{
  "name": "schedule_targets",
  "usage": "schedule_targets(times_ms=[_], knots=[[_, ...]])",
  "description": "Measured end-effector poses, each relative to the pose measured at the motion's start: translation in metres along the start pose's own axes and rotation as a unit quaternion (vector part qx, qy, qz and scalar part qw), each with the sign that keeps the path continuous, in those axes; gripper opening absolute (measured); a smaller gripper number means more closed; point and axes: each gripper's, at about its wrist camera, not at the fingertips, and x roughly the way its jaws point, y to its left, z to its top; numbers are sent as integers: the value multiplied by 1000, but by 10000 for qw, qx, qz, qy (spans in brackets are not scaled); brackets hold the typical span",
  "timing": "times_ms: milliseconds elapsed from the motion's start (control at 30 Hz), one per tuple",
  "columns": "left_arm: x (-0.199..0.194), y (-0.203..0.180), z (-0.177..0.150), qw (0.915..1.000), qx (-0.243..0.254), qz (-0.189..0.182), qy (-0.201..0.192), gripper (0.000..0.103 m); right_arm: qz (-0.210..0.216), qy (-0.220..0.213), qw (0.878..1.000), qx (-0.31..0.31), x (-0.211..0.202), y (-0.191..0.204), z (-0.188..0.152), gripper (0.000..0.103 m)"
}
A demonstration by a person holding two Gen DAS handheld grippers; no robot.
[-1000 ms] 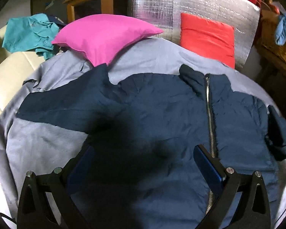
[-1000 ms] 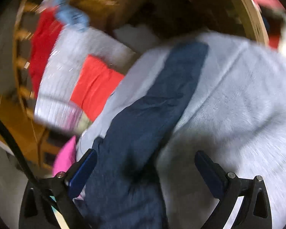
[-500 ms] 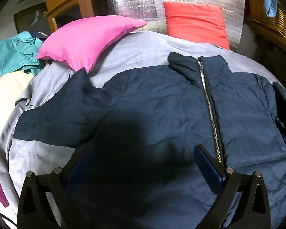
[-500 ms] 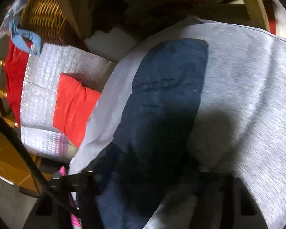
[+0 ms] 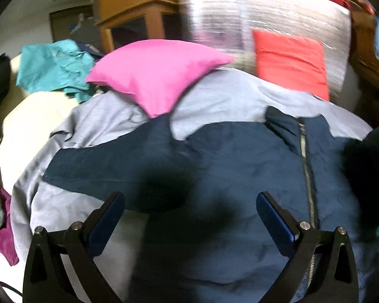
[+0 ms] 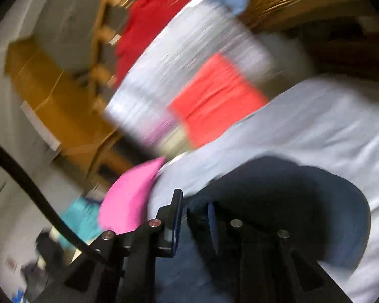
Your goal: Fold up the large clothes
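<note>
grey bedsheet, navy jacket spread beneath wide left gripper, right gripper just narrowed onto its sleeve

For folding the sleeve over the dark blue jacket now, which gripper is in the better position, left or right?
Right, probably. The right gripper has just been closing on the jacket sleeve, with the fabric between its pads. The left gripper hovers open over the jacket, holding nothing.

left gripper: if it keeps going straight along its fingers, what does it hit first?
Most likely the navy jacket. The left gripper stands open and empty, angled down at the jacket's front left of the zipper, with nothing between. Depth is unclear in this blurred fisheye view.
</note>
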Motion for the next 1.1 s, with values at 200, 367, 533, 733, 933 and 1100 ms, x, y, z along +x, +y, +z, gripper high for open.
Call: schedule_targets(times_ms=[200, 367, 533, 733, 933, 1100], knots=[[6, 35, 3, 9989, -445, 52, 107, 103, 38, 1712, 9842, 454, 89, 14, -87, 70], [8, 36, 3, 9991, -404, 15, 97, 103, 68, 2138, 9691, 1229, 70, -15, -109, 71], [1, 18, 1, 9997, -150, -168, -9, 103, -206, 1051, 9858, 1294, -14, -46, -64, 80], [-9, -32, -8, 9976, 483, -452, -216, 103, -725, 815, 9829, 1480, -8, -87, -40, 76], [-3, -74, -16, 9947, 874, -532, 1, 103, -442, 1182, 9728, 1944, 36, -117, -40, 75], [4, -67, -18, 9961, 864, -155, 96, 103, 1032, 810, 9821, 1349, 35, -55, -39, 72]])
